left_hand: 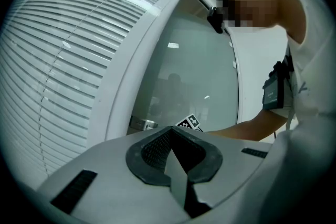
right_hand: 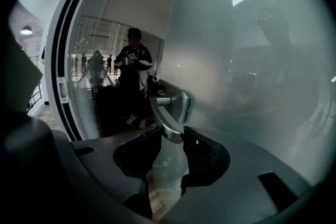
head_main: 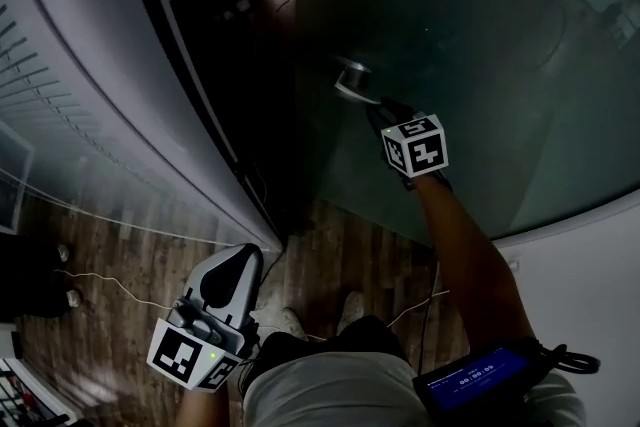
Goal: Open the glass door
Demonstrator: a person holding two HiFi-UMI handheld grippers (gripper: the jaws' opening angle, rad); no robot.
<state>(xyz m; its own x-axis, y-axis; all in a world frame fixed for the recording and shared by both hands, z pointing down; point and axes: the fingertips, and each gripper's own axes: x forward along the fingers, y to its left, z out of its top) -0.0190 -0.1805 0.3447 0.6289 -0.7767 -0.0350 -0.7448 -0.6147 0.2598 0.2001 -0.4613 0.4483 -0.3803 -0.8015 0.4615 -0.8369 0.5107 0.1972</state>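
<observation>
Frosted glass, stiff and probably heavy: the glass door [head_main: 480,65] stands ajar at far right. It is best taken by its metal lever handle [right_hand: 169,113], which is smooth and likely slippery. The right gripper [right_hand: 172,145] is clamped on the lever's tip, just in front of the pane. The left gripper [left_hand: 176,157], jaws together and empty, hangs low at near left, well apart from the door.

No legible text, armband screen [head_main: 470,383] digits too small (blurred) — unreadable
</observation>
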